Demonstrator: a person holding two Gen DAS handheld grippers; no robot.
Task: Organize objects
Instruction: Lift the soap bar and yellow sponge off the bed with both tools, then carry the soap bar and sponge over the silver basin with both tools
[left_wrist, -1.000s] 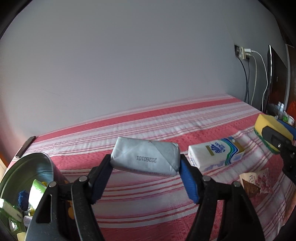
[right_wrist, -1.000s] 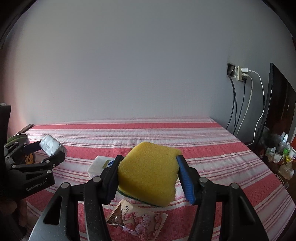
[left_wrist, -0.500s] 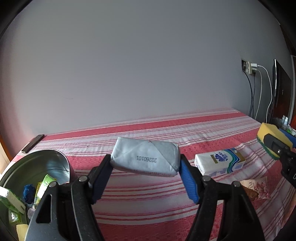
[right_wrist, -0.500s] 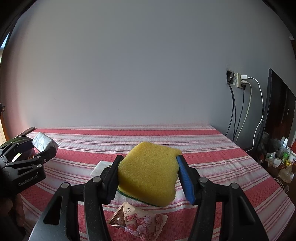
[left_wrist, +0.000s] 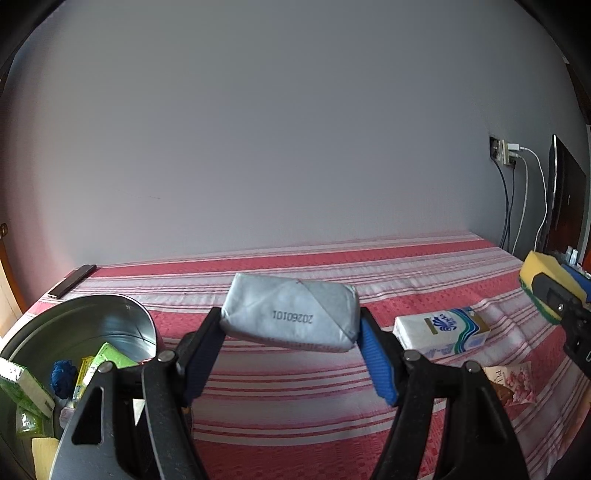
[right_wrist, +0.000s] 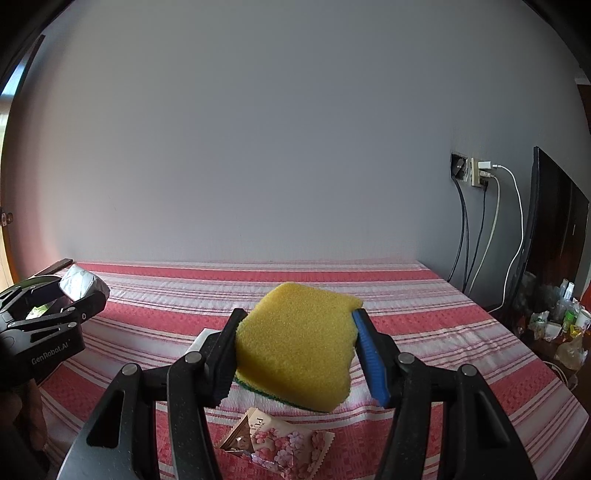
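Observation:
My left gripper (left_wrist: 290, 332) is shut on a grey wrapped packet (left_wrist: 290, 312), held in the air above the red striped bedspread (left_wrist: 295, 398); it shows at the left edge of the right wrist view (right_wrist: 79, 295). My right gripper (right_wrist: 295, 350) is shut on a yellow sponge (right_wrist: 295, 343) with a green underside, also held up; it appears at the right edge of the left wrist view (left_wrist: 550, 291). A metal bowl (left_wrist: 110, 321) with several small items stands below-left of my left gripper.
A white and blue tissue pack (left_wrist: 441, 328) and a pink floral sachet (right_wrist: 280, 443) lie on the bedspread under the sponge. A dark phone (left_wrist: 72, 280) lies at the far left edge. Cables hang from a wall socket (right_wrist: 476, 173) at right, beside cluttered furniture.
My left gripper has tilted up and swung left with the packet, so more of the bowl shows. The right gripper has stayed almost still with the sponge.

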